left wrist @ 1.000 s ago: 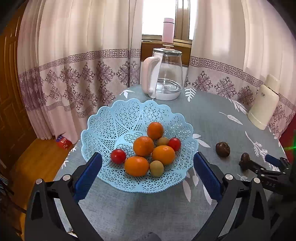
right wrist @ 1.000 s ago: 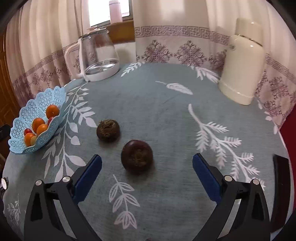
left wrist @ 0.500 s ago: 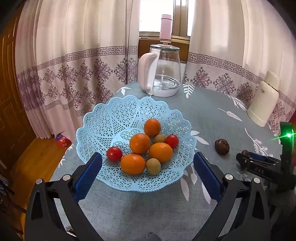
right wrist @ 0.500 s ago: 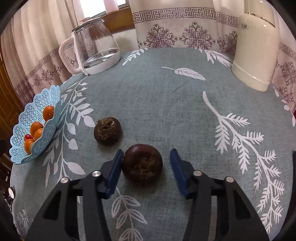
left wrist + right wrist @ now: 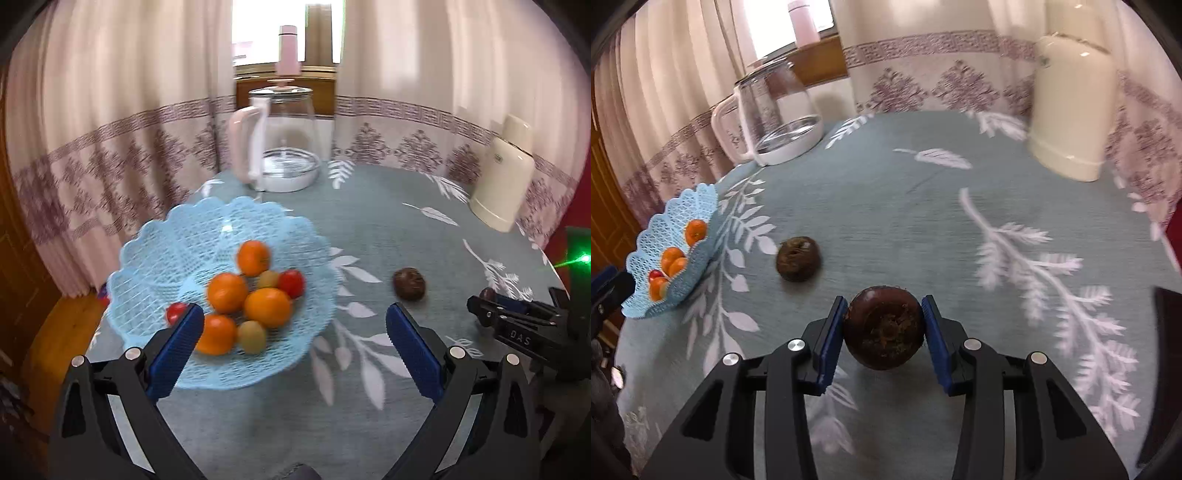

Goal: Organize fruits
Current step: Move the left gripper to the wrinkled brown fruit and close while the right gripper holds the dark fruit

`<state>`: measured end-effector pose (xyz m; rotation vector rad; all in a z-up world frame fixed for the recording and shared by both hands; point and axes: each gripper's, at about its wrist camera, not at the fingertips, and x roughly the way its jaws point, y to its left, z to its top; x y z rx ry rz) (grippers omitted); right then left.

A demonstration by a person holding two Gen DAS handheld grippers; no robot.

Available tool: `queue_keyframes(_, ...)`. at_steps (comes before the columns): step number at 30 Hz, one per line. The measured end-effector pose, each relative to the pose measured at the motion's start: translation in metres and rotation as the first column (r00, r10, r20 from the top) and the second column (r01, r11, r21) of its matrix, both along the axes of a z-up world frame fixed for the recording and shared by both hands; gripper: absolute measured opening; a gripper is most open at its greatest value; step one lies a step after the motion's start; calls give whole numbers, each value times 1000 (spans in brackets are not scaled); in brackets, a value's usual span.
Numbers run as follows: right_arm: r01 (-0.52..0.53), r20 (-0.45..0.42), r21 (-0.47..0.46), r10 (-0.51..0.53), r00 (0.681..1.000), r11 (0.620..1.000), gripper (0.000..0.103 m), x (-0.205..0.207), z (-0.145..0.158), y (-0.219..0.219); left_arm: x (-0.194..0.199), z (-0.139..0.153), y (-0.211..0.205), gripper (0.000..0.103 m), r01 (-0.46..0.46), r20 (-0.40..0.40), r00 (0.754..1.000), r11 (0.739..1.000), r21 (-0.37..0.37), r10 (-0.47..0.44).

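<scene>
- R gripper (image 5: 884, 334): our blue pads (image 5: 831, 339) sit tight on both sides of a dark brown fruit (image 5: 882, 328), narrow gap, fruit clamped btwn them. Can't tell if it's lifted off the cloth or resting on it.
- L gripper (image 5: 293, 345): jaws wide apart, nothing btwn them, held just in front of the blue basket (image 5: 155, 251), near its front rim.
- Second brown fruit (image 5: 798, 258) lies on the tablecloth (image 5: 886, 206), apart from the held one, btwn it and the basket; also seen from our left wrist view (image 5: 409, 283).
- Basket holds 4 oranges (image 5: 267, 307), 2 red tomato-like fruits (image 5: 291, 283), 2 small green-brown ones (image 5: 252, 336). Sits at table's left edge.
- Glass kettle w/ pink handle (image 5: 280, 147) at far side of table, behind basket.
- Cream thermos (image 5: 1071, 107) upright at far right of table.
- Pink bottle (image 5: 288, 55) on windowsill behind kettle.
- Patterned curtains (image 5: 110, 129) around; left wrist view is motion-blurred.
</scene>
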<state>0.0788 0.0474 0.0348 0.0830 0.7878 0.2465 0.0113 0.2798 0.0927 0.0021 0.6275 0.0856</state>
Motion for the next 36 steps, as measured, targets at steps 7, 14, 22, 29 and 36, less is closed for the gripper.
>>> queue_keyframes(7,74,-6,19,-74,997,997,42,-18,-4,-40,19,-4,-50,100,107,-9,994,993,40,-106)
queue_keyframes(14,120,-12,69,-119,993,990,42,-24,-7,-61,46,-17,-93,96,200,-55,979,979,39,-198)
queue_keyframes(22,125,-8,96,-125,992,987,42,-27,-11,-64,88,-42,-107,74,208,-157,966,978,-13,-208)
queue_keyframes(29,115,-11,96,-114,993,989,42,-30,-13,-62,116,-63,-100,60,167,-226,958,984,-66,-177)
queue_keyframes(36,115,-20,102,-113,993,988,42,-29,-16,-62,128,-71,-96,45,143,-249,956,986,-81,-159)
